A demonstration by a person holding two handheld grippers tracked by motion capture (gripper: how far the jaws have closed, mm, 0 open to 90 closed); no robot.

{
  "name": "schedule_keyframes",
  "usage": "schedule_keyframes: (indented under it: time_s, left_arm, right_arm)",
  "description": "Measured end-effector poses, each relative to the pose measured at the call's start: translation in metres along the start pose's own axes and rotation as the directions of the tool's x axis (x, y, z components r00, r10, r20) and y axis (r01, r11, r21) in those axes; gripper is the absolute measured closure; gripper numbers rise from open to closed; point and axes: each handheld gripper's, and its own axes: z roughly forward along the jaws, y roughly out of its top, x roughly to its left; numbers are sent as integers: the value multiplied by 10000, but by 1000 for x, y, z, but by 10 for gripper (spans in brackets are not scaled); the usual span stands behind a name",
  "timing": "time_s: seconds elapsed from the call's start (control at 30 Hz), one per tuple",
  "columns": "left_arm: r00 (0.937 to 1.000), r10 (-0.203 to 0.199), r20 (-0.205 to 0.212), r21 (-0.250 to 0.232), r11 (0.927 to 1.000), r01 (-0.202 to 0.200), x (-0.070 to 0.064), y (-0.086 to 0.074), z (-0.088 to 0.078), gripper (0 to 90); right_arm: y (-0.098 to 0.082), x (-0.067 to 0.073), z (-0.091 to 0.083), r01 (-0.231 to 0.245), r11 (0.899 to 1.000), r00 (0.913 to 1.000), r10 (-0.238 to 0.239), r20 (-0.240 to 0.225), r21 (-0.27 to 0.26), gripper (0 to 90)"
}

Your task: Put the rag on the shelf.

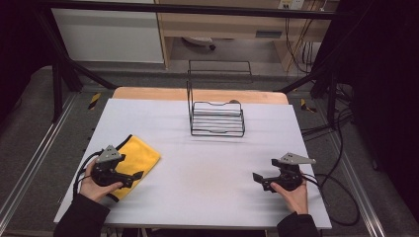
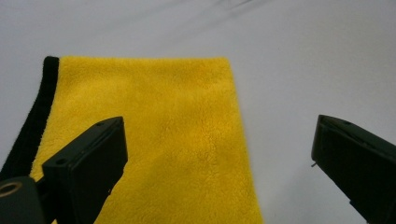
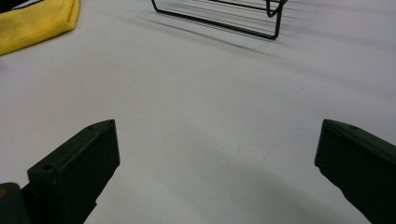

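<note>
A folded yellow cloth [image 1: 141, 154] with a black hem lies flat on the white table [image 1: 207, 163] at the left. My left gripper [image 1: 132, 169] hovers over its near right corner with the jaws wide open. In the left gripper view the cloth [image 2: 154, 135] runs under the left jaw, the right jaw stands over bare table, and nothing lies between the pads of the left gripper [image 2: 219, 154]. My right gripper [image 1: 265, 171] is held at the right front of the table, open and empty. In its own view the right gripper [image 3: 217, 158] faces bare tabletop, with the cloth [image 3: 37, 23] far off at the upper left.
A black wire rack [image 1: 217, 118] with an upright back frame stands at the middle back of the table; its base [image 3: 224, 14] appears in the right gripper view. Cables trail off the table's right side. A wooden board edge [image 1: 197, 94] lies behind the white surface.
</note>
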Motion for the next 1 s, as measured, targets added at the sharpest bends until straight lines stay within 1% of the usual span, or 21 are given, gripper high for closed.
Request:
schedule_keyframes:
  time_s: [0.2,0.3,0.37,0.43,0.53,0.6,0.67,0.77,0.8,0.83,0.87,0.9,0.93,0.97,1.0]
  left_arm:
    - [9999,114,39,74,9999,-114,-4,9,6,42]
    - [9998,207,39,201,9996,-208,-7,14,10,45]
    - [9998,199,-47,211,9996,-198,-8,17,12,57]
    - [9998,169,-50,194,9997,-168,-9,20,15,66]
    - [10000,12,-78,265,9996,-10,-10,26,21,92]
    - [9999,24,-125,331,9994,-20,-11,30,26,99]
    - [9996,63,-261,451,9990,-51,-13,33,32,115]
    - [9991,33,-413,568,9984,-9,-13,33,39,162]
    - [9985,62,-542,643,9979,-27,-13,33,42,198]
    - [9980,122,-615,773,9970,-74,-13,32,43,198]
    - [9976,168,-665,835,9964,-112,-12,31,45,225]
    - [9974,154,-711,841,9964,-94,-11,30,46,248]
    - [9973,160,-719,891,9960,-96,-11,30,47,302]
    - [9973,157,-719,897,9959,-92,-11,29,47,302]
    - [9973,174,-718,897,9959,-109,-11,29,48,324]
  right_arm:
    - [0,0,0,-20,10000,10000,20,45,-8,5]
    - [0,0,0,-18,10000,10000,18,60,-5,5]
    - [0,0,0,2,10000,10000,-1,82,-6,5]
    - [0,0,1,11,10000,10000,-11,92,-3,5]
    - [0,0,1,45,10000,10000,-46,78,39,5]
    - [0,0,1,47,10000,10000,-47,78,36,5]
    - [0,0,1,50,10000,9999,-50,89,58,5]
    - [0,0,1,57,10000,9999,-58,98,70,5]
    - [0,0,1,62,10000,9999,-63,103,78,5]
    - [0,0,1,62,10000,9999,-63,103,78,5]
    - [0,0,1,67,9999,9999,-68,95,87,5]
    - [0,0,1,76,9999,9999,-77,93,109,5]
    - [0,0,2,96,9999,9999,-97,101,129,5]
    - [0,0,2,96,9999,9999,-97,101,129,5]
    - [-1,0,2,103,9998,9999,-105,104,143,5]
